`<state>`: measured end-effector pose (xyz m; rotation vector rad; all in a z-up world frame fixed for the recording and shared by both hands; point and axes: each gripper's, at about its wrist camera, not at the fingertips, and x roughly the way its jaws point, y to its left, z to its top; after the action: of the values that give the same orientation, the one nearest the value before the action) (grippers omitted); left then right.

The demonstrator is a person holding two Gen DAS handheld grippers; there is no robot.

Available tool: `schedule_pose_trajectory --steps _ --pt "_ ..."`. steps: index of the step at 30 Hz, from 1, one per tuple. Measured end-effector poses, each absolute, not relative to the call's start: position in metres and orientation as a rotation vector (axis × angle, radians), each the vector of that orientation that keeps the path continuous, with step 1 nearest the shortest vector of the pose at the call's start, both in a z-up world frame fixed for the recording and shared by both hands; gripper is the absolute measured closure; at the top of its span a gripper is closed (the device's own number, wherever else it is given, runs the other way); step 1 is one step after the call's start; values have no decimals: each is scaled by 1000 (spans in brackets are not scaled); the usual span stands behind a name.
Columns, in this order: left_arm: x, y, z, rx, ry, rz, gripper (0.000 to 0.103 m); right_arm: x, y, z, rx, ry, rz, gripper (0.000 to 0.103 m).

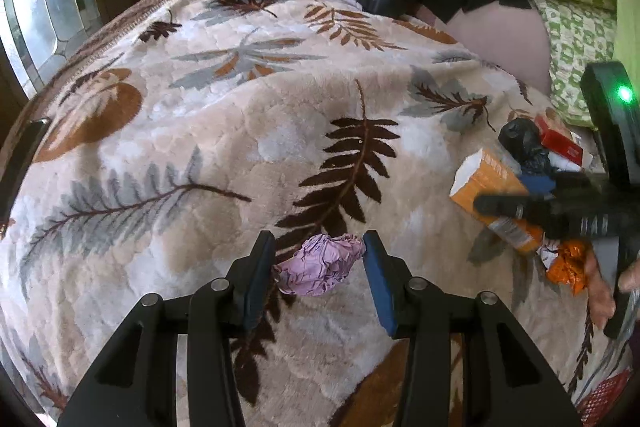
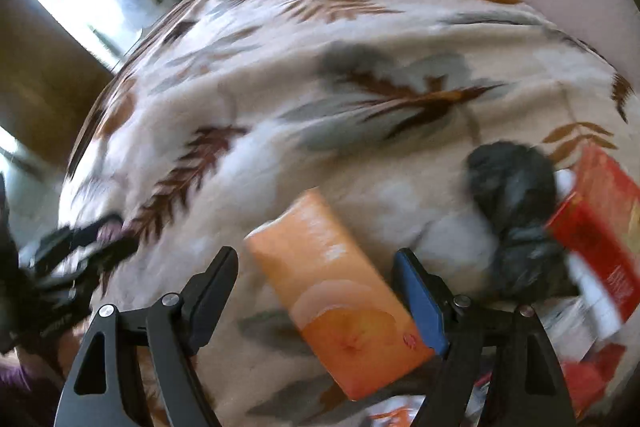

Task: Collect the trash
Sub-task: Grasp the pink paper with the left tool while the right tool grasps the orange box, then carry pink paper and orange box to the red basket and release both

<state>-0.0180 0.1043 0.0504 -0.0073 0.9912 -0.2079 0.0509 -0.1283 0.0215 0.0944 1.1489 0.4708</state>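
On a leaf-print blanket (image 1: pixel 240 131) by a window (image 1: pixel 44 11), left gripper (image 1: pixel 320 259) clamping purple paper wad (image 1: pixel 316 265), right gripper (image 2: pixel 316 267) spread around orange carton (image 2: pixel 340 307).

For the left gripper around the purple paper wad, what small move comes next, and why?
Probably lift: the left gripper already has both pads against the crumpled purple paper wad, which lies on the leaf-print blanket.

Daylight from the window (image 1: pixel 44 7) at upper left lights my blanket (image 1: pixel 240 131) softly, with faint shadows. My left view is sharp; my right view is motion-blurred. Fisheye bends and darkens both edges.
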Motion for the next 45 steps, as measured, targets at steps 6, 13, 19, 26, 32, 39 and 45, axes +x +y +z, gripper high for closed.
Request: schedule_pose_trajectory --steps 6,13,19,26,32,39,45 --pt "-31 100 60 38 958 -189 59 27 -96 13 -66 1130 403 22" --pt "-49 94 76 89 926 -180 59 -3 -98 29 -45 1087 301 54" --pt "-70 76 97 147 888 -231 59 -64 -109 57 -4 1017 269 54" --pt "-113 45 126 221 813 -261 59 -143 -159 82 228 961 177 54" --pt "-148 16 140 245 787 -317 59 -203 -191 95 297 888 75 54" --pt "-183 -22 155 298 743 -413 59 -254 -224 108 364 817 -15 54" --pt "-202 -53 159 299 769 -551 59 -290 -249 111 421 794 -92 54"
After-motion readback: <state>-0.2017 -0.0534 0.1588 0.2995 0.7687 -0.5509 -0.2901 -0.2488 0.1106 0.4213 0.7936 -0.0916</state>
